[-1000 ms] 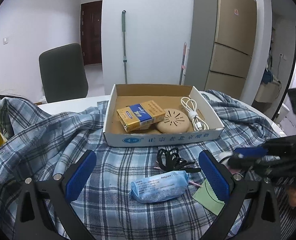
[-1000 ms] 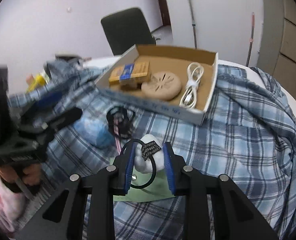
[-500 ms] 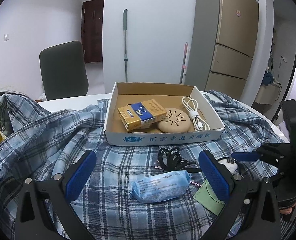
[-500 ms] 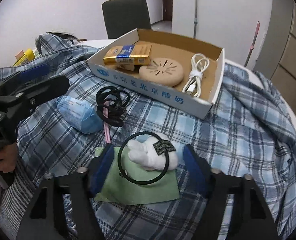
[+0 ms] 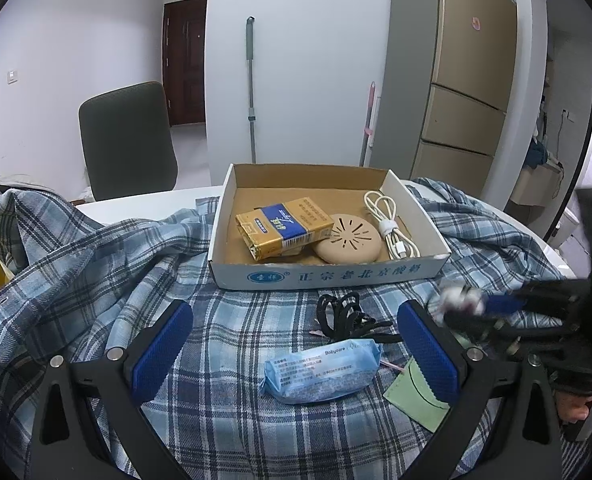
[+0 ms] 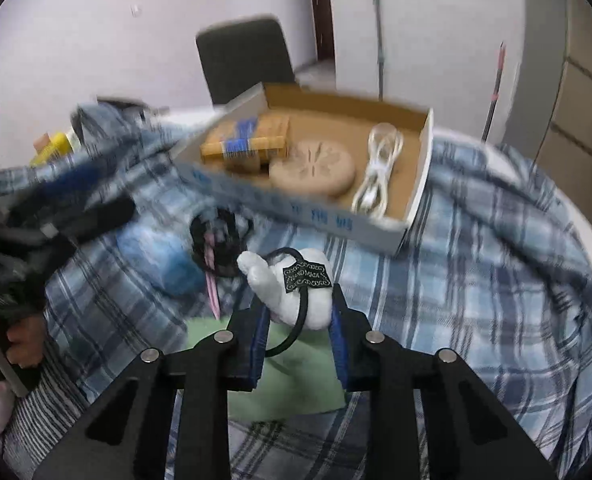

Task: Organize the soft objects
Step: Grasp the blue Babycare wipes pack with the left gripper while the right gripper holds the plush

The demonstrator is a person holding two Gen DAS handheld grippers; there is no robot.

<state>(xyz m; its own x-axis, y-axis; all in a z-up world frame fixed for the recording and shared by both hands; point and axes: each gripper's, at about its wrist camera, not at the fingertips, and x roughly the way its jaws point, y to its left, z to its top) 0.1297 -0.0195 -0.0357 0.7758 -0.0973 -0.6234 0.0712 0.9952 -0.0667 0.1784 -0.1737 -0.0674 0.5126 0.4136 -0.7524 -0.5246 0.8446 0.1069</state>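
I have my right gripper (image 6: 299,320) pinched on the white plush hair tie (image 6: 291,292), squeezing the soft body between the pads so its black elastic loop hangs free instead of snagging, and I hold it above the green cloth (image 6: 271,380), near the cardboard box (image 6: 418,184) where I judge it belongs. My left gripper (image 5: 291,354) waits wide open and empty over the blue tissue pack (image 5: 322,372), ready for that next. The black hair bands (image 5: 344,314) lie just beyond it on the plaid shirt (image 5: 95,272), in front of the box
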